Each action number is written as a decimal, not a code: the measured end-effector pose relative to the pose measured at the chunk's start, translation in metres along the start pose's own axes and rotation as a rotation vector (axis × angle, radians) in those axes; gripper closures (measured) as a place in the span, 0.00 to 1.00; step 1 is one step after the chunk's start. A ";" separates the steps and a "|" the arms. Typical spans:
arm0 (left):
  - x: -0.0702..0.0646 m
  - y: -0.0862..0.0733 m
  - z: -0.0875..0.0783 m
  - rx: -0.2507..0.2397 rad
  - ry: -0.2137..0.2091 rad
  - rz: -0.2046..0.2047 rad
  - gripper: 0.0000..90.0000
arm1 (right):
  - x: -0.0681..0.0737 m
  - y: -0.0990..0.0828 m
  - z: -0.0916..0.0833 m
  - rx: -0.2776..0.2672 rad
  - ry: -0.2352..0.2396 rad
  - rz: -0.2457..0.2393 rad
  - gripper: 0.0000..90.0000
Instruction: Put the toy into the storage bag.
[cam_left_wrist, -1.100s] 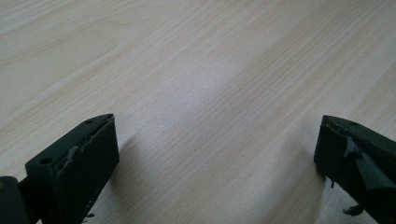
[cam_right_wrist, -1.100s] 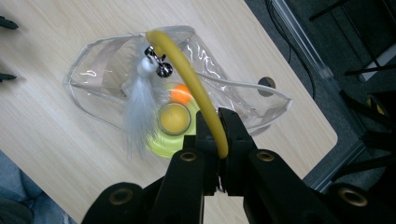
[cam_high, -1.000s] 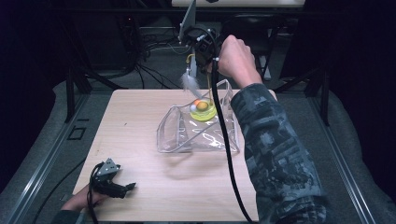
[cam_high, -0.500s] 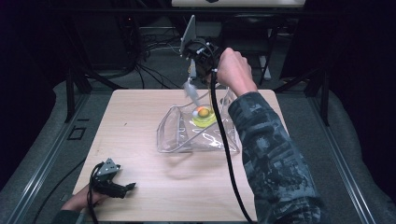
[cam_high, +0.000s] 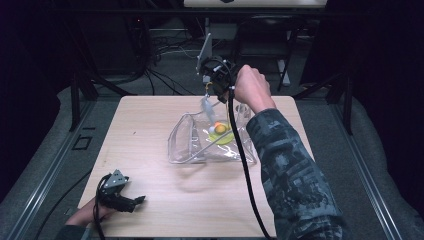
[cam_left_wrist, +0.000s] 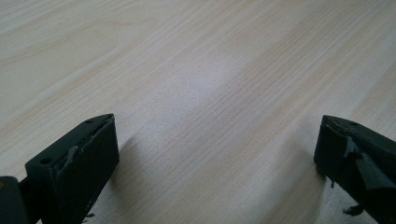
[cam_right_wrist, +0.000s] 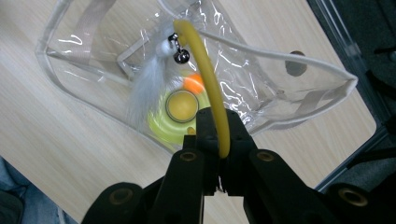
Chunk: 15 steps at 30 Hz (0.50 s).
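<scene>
Clear bag (cam_high: 200, 142) gapes mid-table under the right hand-held gripper (cam_right_wrist: 219, 154) clamping a yellow wand (cam_right_wrist: 205, 79); left hand-held gripper (cam_left_wrist: 217, 154) wide apart.

Right gripper (cam_right_wrist: 219, 140) raised, jaws clamped; left gripper (cam_left_wrist: 217, 154) low, jaws apart.

This looks like a lab or a test room, not a home. A small wooden surface (cam_high: 150, 130) stands in the middle of a dark room. Black metal rails (cam_high: 45, 170) run along its left and right edges, like a frame. Behind the far edge, lots of black cables (cam_high: 165, 50) lie tangled on the floor, next to dark stands (cam_high: 80, 90). A grey mat (cam_high: 325, 120) covers the floor around the surface. The walls are black, and light falls only on the wood. A thick cable (cam_high: 245, 170) trails across the surface.
</scene>
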<state>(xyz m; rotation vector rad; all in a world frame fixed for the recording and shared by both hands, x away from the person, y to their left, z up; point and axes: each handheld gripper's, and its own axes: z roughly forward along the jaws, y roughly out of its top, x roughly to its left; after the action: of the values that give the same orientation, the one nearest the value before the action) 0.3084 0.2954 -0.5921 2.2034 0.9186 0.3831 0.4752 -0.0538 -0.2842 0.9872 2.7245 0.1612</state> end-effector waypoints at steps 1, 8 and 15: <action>0.000 0.000 0.000 0.000 0.000 0.000 0.00 | 0.000 -0.001 0.003 0.007 -0.002 0.002 0.97; 0.000 0.000 0.000 0.001 -0.001 0.002 0.00 | -0.001 -0.005 0.015 0.031 0.001 0.004 0.97; 0.000 0.000 0.000 0.000 -0.001 0.002 0.00 | 0.001 -0.010 0.032 0.039 0.017 0.013 0.97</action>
<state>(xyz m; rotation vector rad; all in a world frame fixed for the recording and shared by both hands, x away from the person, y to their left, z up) 0.3085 0.2954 -0.5921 2.2044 0.9160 0.3833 0.4766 -0.0603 -0.3174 1.0183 2.7471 0.1197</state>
